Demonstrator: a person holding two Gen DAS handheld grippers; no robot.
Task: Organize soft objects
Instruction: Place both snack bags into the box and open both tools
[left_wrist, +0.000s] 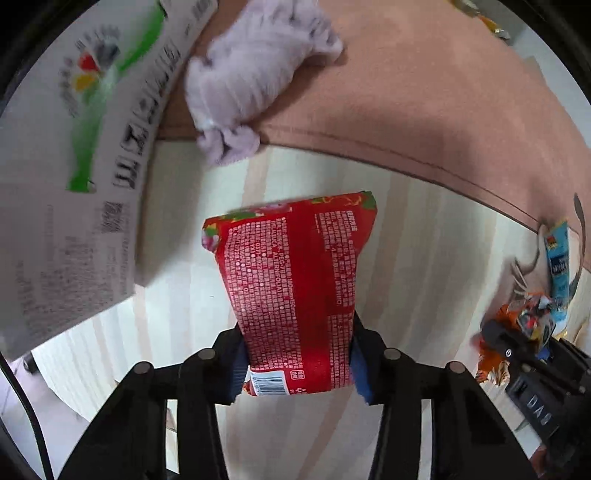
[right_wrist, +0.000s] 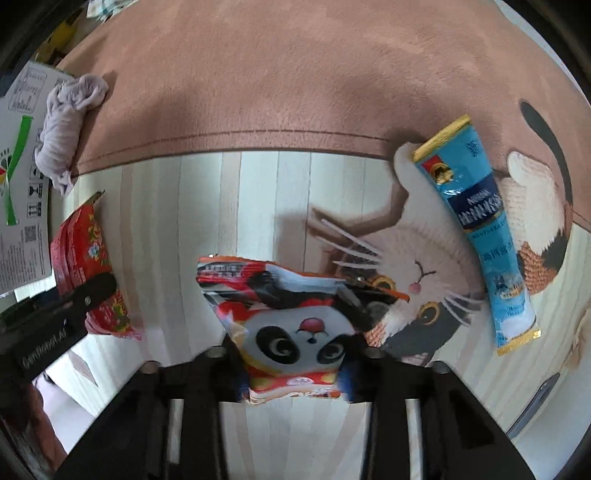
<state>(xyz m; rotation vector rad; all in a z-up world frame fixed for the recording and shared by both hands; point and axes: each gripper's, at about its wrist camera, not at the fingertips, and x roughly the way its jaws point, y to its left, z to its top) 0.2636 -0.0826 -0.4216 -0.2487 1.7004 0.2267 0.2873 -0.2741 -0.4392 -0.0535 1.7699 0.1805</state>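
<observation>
A: Which edges bound the free room, and where are the tongs?

B: The left gripper (left_wrist: 297, 363) is clamped on a red printed foil packet (left_wrist: 295, 284), held by its lower end between the blue pads and hanging over the pale striped mat (left_wrist: 424, 258). The right gripper (right_wrist: 295, 373) is clamped on an orange-and-white crinkled packet with a panda face (right_wrist: 291, 321), pinched likewise at its lower end. The mat's pale part is bounded above by a dark seam, beyond which the pinkish-brown plush area (right_wrist: 295, 74) is seen — largely bare. On the left the room is limited by a white printed cardboard box (left_wrist: 55, 166); in the right wrist view the red packet and its gripper are shown just beside that box.

A: How many of each thing are counted?

B: Two grippers, each gripping one packet. One long light-blue sachet with gold ends (right_wrist: 480, 236) is seen lying tilted across the cat picture on the mat, well apart from both packets. One crumpled lilac cloth (left_wrist: 255, 74) is seen lying at the box's edge — across the seam. One box is counted.
</observation>
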